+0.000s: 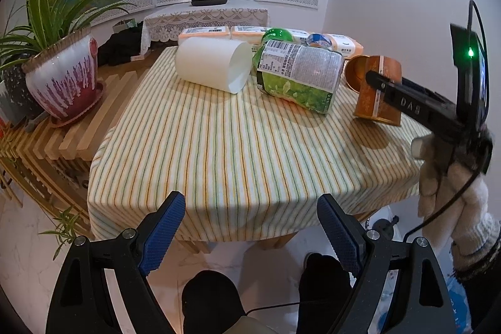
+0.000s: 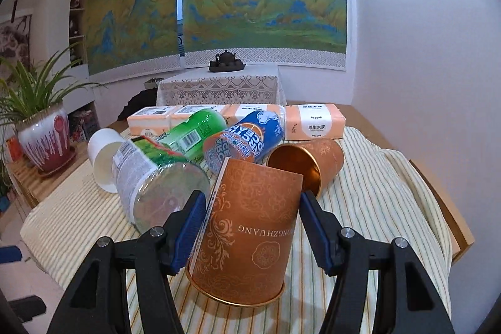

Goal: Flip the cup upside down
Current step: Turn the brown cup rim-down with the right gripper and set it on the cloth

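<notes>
Across the near half of the striped yellow-and-green tablecloth (image 1: 219, 140) lies open cloth, running bare to the front edge and the rounded left corner; the far half is crowded. At the right side the cloth bunches up short of the bare wooden table edge (image 2: 444, 196).

The left gripper (image 1: 250, 227) hangs off the front edge over the floor, its blue-padded fingers (image 1: 166, 230) spread wide with nothing between them.

The right gripper (image 2: 253, 227) pinches the copper-orange cylindrical cup with scrollwork print (image 2: 250, 227), one blue pad on each side of its wall about halfway up. The cup stands mouth down and tilted, its gold-rimmed opening low over the cloth near the right end of the table, its closed base uppermost and leaning away from the camera. Its printed lettering reads upside down.

Just behind it lies a matching copper-orange cup on its side (image 2: 307, 165), open mouth toward the camera. To the left lie a clear plastic bottle with a green label (image 2: 156, 177), a white paper cup on its side (image 1: 213, 64), a green bottle (image 2: 197, 127) and a blue-and-orange can (image 2: 244, 140). Behind them lies a row of peach tissue packs (image 2: 313, 121).
</notes>
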### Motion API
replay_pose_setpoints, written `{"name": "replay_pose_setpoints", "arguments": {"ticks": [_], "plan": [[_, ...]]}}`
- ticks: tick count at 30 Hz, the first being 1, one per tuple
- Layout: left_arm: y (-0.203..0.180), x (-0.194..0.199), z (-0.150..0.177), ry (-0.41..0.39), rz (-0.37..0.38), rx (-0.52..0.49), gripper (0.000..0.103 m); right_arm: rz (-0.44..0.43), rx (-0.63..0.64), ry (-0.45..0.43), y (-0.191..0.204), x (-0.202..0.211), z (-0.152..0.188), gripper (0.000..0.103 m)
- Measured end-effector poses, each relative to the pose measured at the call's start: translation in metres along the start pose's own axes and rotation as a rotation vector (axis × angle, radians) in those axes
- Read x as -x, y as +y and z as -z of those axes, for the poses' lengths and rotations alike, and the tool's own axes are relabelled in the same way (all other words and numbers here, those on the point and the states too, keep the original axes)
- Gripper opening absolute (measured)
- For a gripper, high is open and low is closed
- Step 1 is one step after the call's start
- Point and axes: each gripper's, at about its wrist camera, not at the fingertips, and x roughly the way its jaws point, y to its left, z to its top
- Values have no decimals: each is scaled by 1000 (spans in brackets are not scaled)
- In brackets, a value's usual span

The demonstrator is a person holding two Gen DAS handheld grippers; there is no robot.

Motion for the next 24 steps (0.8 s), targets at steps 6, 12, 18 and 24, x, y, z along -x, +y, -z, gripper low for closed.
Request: {"name": "replay_pose_setpoints", "arguments": {"ticks": [6,12,18,24], "plan": [[0,3,0,-5,2,3,88,3,19,-12,8,11,6,55],[-1,7,0,-17,1,-3,88,-11,35,-2,16,18,12,55],[-1,14,2,-26,2,-1,88,-2,44,4,19,22,14,55],[-3,21,3,-40,4,-1,88,-5,44,15,19,24,15,55]]}}
